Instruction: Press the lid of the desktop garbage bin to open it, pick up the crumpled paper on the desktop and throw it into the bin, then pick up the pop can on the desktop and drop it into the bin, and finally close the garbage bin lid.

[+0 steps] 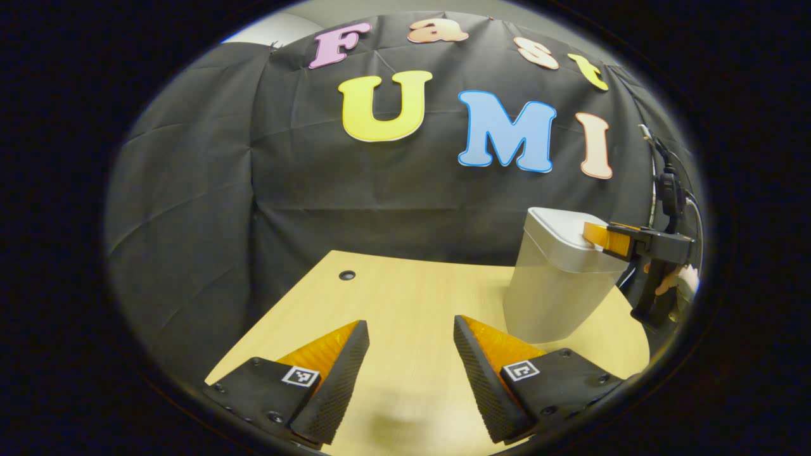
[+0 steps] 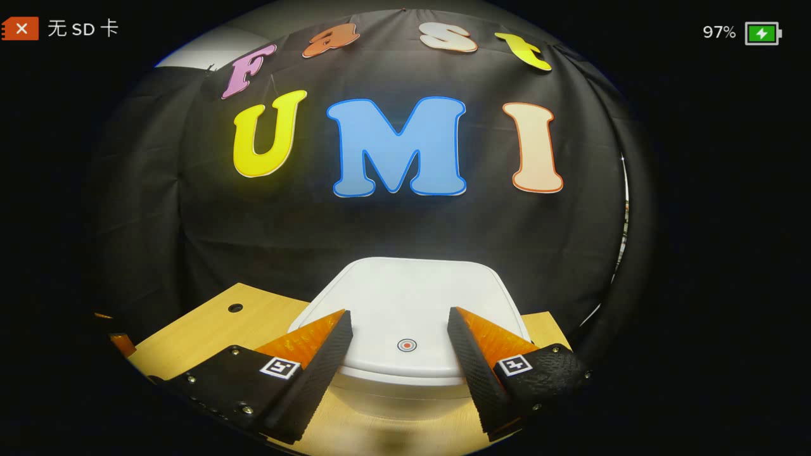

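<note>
White bin lid (image 2: 412,304) shut, bin on counter (image 1: 405,297). Right gripper (image 2: 399,345) jaws open, straddling the lid's press mark (image 2: 407,345); I risk missing it. Left gripper (image 1: 410,354) open, idle.

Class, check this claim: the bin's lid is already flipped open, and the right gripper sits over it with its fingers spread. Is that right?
Not quite. The lid is shut, lying flat on the bin, as the right gripper view shows. The rest holds: the right gripper sits over it with its fingers spread.
</note>
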